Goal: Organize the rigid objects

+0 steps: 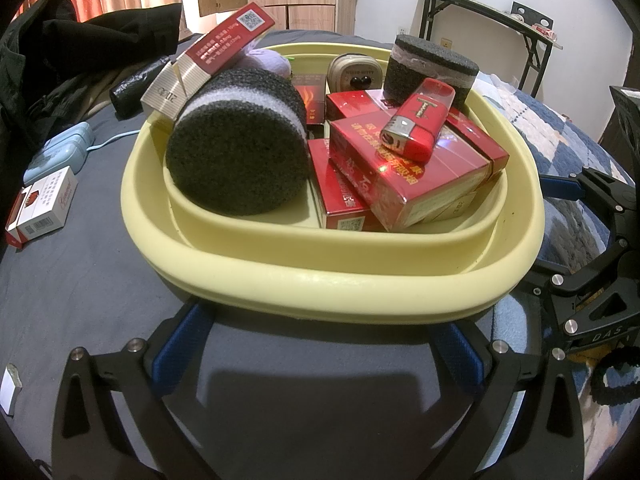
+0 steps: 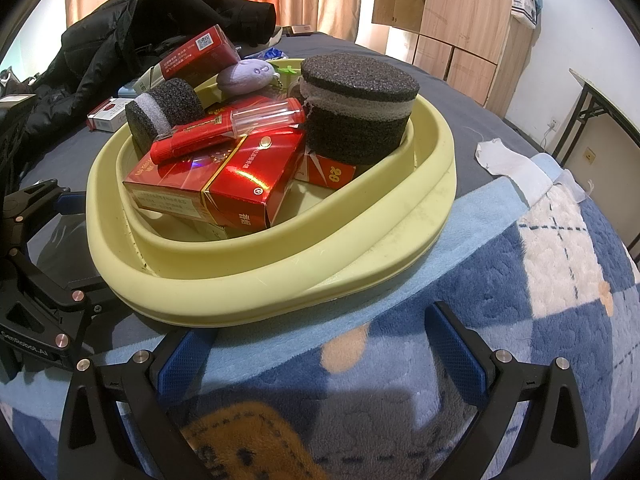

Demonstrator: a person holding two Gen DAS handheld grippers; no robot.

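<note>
Pale-yellow basin [image 1: 332,280], heaped with red packs [image 1: 416,172] and foam rollers [image 1: 236,152], sits on the bed just ahead of both claws. The left gripper [image 1: 320,356] and right gripper [image 2: 320,356] hang released, empty. Only the left view shows a stray white pack [image 1: 42,208] well left.

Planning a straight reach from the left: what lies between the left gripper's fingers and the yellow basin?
Nothing: in the left wrist view only bare grey sheet separates the left gripper from the yellow basin.
</note>
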